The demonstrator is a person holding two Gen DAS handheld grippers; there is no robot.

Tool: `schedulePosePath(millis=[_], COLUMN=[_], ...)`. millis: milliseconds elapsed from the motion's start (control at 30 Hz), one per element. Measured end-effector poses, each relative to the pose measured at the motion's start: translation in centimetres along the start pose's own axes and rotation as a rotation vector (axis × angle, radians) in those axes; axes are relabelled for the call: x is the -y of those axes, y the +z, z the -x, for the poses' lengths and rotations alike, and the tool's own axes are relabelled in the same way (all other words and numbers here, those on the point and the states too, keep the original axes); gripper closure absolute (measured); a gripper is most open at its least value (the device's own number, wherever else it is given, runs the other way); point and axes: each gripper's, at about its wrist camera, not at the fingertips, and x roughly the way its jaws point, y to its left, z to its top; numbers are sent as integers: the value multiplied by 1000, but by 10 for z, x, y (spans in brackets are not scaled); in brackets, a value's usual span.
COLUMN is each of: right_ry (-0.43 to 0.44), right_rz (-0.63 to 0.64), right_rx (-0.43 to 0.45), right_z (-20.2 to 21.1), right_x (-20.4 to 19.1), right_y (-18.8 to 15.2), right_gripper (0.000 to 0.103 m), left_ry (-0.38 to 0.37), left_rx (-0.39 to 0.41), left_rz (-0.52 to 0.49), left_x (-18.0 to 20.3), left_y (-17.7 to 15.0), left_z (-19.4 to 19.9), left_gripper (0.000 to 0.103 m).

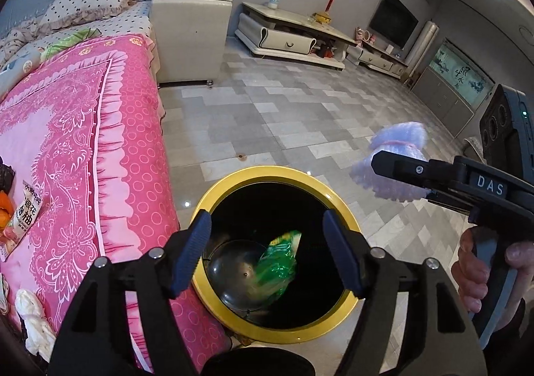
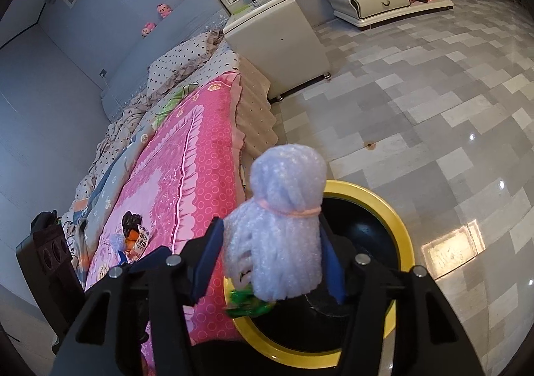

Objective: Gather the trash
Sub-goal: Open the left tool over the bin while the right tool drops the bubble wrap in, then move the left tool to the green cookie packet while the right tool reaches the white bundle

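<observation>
While right tongs (image 2: 272, 262) grip foam netting (image 2: 283, 225) hiding the bin (image 2: 405, 235), left tongs (image 1: 267, 252) gape unladen

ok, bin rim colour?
Yellow-gold rim around a black inside; clearest in the left wrist view.

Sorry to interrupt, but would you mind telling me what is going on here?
A person is collecting trash with two handheld grippers. The right gripper is shut on a pale purple foam bundle, holding it near the gold-rimmed bin beside the bed. The left gripper is open and empty above the bin, where a green wrapper already lies.
</observation>
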Motion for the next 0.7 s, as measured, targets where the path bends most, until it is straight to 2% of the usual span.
schedulePosePath(millis=[133,267,533,700], right_ry=[-15,-12,-2,19], right_rz=[-14,-27,3,51], right_rx=[1,-12,-3,-8], right_z=[3,5,11,13], right_x=[4,5,-10,-34], right_y=[-3,-8,-21,-30], right_gripper=[36,32,31,31], left_ry=[11,30,103,159], left_rx=[14,33,89,131], left_rz=[0,12,29,44], left_x=[-4,-14,-43,-67], left_y=[-5,-6,-10,-13], left_z=[9,22,54,82], left_gripper=[27,23,16,14])
